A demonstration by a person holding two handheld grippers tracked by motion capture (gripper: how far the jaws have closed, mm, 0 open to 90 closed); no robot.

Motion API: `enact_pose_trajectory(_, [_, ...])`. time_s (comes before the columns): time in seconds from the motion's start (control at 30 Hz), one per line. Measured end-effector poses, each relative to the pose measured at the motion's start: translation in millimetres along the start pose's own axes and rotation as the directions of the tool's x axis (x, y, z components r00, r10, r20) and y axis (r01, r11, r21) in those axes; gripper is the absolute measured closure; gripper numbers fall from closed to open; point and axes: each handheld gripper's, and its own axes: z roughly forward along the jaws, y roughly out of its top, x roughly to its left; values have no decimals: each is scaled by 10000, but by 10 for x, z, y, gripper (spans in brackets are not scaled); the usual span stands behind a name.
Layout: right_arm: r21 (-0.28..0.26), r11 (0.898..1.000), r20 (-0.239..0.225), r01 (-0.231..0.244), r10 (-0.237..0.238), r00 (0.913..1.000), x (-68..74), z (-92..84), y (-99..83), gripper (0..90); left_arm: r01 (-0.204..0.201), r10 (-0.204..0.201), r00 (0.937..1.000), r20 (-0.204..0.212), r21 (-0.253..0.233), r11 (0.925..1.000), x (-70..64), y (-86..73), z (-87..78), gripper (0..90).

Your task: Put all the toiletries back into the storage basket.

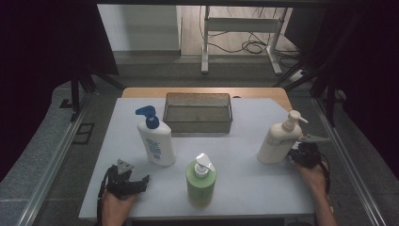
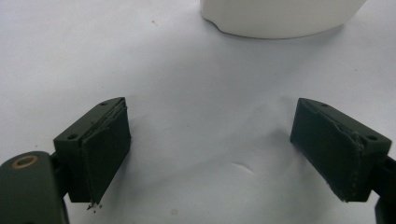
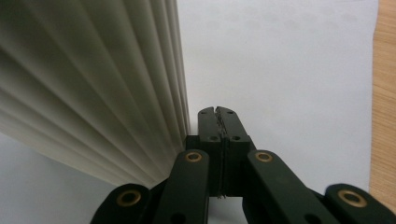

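Observation:
Three pump bottles stand on the white table sheet (image 1: pixel 235 141): a white one with a blue pump (image 1: pixel 154 139) at the left, a green one (image 1: pixel 201 181) at the front middle, and a cream one (image 1: pixel 277 141) at the right. My right gripper (image 1: pixel 301 155) sits just right of the cream bottle's base, its jaws shut with nothing between them; the ribbed cream bottle (image 3: pixel 88 88) rises right beside the right gripper (image 3: pixel 218 112). My left gripper (image 1: pixel 134 181) rests near the front left, open and empty. Ahead of the left gripper (image 2: pixel 210 149) is the white bottle's base (image 2: pixel 280 18).
A dark metal mesh tray (image 1: pixel 197 113) stands at the back middle of the sheet. A wooden table edge (image 3: pixel 385 93) runs beyond the sheet on the right. Metal rails flank the table. A desk frame with cables stands on the floor behind.

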Motion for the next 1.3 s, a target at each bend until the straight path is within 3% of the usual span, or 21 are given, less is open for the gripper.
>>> enact_pose_trajectory(0.33, [185, 9991, -224, 370, -366, 9991, 119, -50, -26, 891, -2, 2, 10000, -2, 5, 10000, 0, 1, 0, 116])
enact_pose_trajectory(1.3, [319, 9963, -747, 797, -771, 9942, 431, -196, -175, 881, 27, -27, 10000, 0, -7, 10000, -2, 2, 2, 116])
